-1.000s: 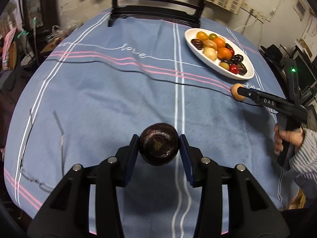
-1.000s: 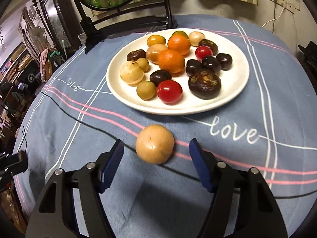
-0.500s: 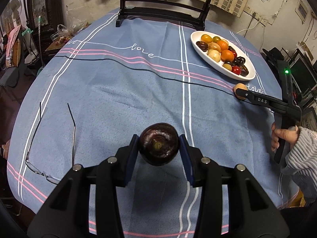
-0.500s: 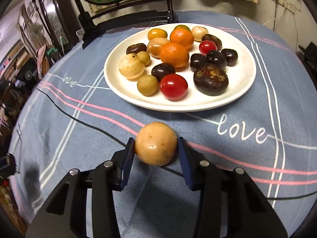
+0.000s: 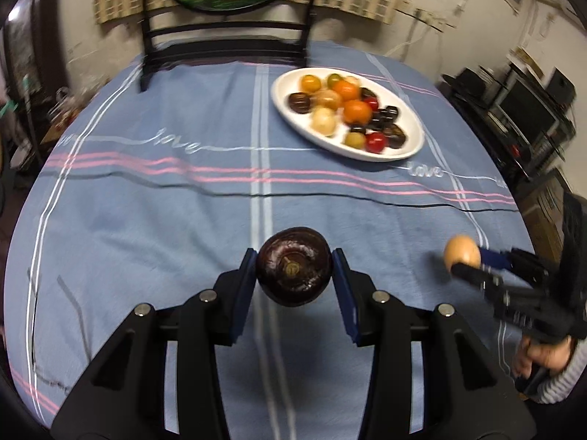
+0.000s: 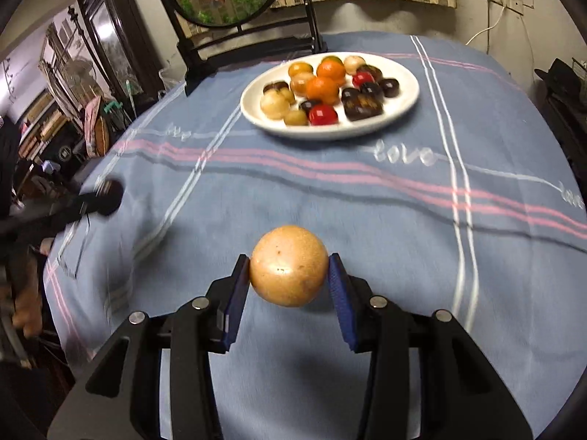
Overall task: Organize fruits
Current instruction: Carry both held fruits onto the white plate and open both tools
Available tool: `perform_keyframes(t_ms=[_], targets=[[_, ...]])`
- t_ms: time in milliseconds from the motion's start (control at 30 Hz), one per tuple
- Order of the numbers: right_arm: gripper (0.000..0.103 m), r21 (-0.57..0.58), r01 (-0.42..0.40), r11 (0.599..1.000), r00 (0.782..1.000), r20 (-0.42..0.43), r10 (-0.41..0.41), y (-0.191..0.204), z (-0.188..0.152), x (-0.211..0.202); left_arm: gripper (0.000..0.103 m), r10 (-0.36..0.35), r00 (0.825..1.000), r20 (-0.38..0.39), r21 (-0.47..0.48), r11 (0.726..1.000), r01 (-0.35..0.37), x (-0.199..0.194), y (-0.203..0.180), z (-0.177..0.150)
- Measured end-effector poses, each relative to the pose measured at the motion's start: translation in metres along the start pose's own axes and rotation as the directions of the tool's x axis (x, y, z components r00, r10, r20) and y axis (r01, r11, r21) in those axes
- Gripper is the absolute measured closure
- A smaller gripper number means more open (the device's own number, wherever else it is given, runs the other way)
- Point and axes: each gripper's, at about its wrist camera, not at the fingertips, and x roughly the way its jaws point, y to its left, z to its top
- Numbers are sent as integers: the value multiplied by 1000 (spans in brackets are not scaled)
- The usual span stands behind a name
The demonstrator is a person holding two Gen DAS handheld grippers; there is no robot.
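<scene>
— Where do you stand?
— Your left gripper [image 5: 293, 275] is clamped on a dark purple fruit [image 5: 293, 269], your right gripper [image 6: 290, 275] on a tan round fruit [image 6: 289, 266] — both off the tablecloth [image 5: 165, 201]; the white plate [image 5: 293, 110] already holds many

— What's unclear?
— The blurred plate fruits; your right hand [image 5: 543, 359] is cut off

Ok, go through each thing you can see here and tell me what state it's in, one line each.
Left gripper: shut on the dark purple round fruit, lifted off the cloth.
Right gripper: jaws just closed, shut on the tan round fruit, lifted.
White oval plate: flat on the blue striped tablecloth, loaded with mixed fruits.
</scene>
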Motion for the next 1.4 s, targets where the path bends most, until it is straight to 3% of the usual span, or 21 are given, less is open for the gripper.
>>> perform_keyframes(t_ms=[267,600,1000,1400], targets=[[59,44,79,996,994,67,-82,-13,-17,-43,61,-36,999,9,95,995,35,2,-36,16],[59,53,72,996,985,150,-80,-16,4,-80,61,-35,998,61,121,992,27,-13,-54,47],[59,14,37,999,973,227,-39,-21,62,-86,61,-21,997,80,144,990,10,3,-66,95],[59,-18,19,1000,963,269,-13,-48,155,-35,61,-3,998,67,118,993,-5,69,-65,171]])
